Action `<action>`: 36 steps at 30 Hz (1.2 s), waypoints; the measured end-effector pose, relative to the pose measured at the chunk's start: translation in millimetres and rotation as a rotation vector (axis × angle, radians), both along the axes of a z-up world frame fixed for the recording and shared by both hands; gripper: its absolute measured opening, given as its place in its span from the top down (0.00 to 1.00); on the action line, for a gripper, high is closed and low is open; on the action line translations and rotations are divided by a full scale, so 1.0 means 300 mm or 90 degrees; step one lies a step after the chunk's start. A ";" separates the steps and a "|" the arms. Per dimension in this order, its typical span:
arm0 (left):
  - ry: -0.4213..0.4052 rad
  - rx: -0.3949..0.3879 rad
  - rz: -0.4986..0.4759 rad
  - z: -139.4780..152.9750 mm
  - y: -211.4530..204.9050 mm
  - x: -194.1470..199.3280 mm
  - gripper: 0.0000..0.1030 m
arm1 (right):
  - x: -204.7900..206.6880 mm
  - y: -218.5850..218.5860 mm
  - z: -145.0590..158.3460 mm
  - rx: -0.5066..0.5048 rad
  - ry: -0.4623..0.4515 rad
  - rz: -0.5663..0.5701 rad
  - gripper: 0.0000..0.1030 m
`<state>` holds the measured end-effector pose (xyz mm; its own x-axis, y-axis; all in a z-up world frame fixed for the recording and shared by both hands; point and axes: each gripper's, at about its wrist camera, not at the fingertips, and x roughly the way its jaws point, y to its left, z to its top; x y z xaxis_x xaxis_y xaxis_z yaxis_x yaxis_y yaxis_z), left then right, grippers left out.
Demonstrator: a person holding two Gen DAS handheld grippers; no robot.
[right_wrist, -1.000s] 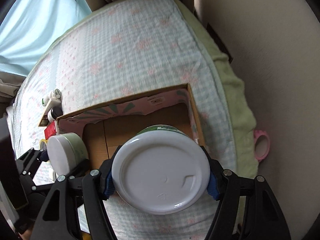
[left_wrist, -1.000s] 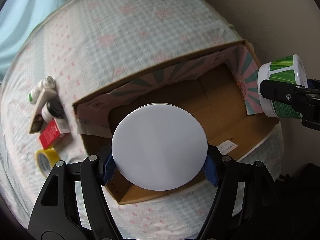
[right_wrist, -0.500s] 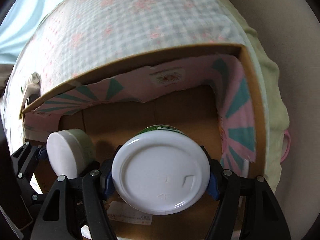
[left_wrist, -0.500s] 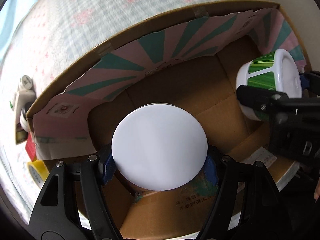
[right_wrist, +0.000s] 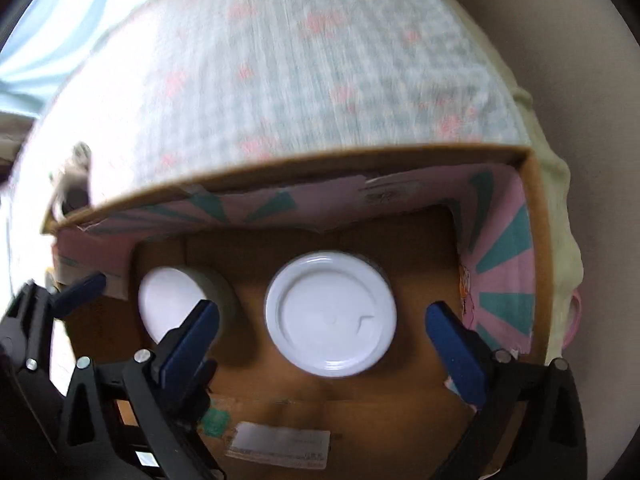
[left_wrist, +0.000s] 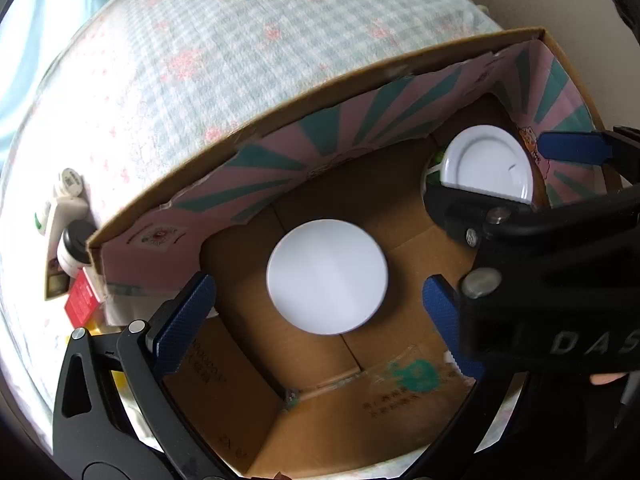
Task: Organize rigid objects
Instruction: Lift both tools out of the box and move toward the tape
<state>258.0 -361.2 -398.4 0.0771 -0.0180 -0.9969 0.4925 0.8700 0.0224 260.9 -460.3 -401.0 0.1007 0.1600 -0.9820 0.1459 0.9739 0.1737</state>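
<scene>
We look straight down both claws into an open cardboard box (left_wrist: pixel 360 412) that sits on a checked, pink-flowered bedcover (left_wrist: pixel 224 52). Our left gripper (left_wrist: pixel 320 312) has its jaws opening, and the blue pads (left_wrist: pixel 184 320) stand clear on either side of a smooth white-lidded jar (left_wrist: pixel 327 276); the jar rests upright on the box floor, centred between the fingers with a gap at each side, so nothing is clasped. Our right gripper (right_wrist: pixel 324 332) is likewise opening, its pads (right_wrist: pixel 452 344) apart from the ridged white lid of the green-labelled tub (right_wrist: pixel 331 314), which stands on the box floor between them, nearer the pink-and-teal striped right wall (right_wrist: pixel 504 276). In the right wrist view the smooth-lidded jar (right_wrist: pixel 170 304) sits to the left of the tub, close beside it but not touching, partly behind our left-hand finger. In the left wrist view the tub (left_wrist: pixel 486 168) shows in the far right corner of the box, behind the black frame of the right gripper. Outside the box's left wall lie small bottles (left_wrist: pixel 66 208) and a red carton (left_wrist: pixel 82 298) on the cover.
</scene>
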 end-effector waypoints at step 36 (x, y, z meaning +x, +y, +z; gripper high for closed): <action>-0.153 -0.053 0.157 0.612 0.422 -0.316 0.00 | -0.199 0.126 0.539 -0.048 -0.118 0.059 0.00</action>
<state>163.2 -234.5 -214.9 0.3208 -0.0508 -0.9458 0.2570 0.9658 0.0353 201.2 -422.4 -239.2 0.2685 0.1034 -0.9577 0.0278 0.9930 0.1150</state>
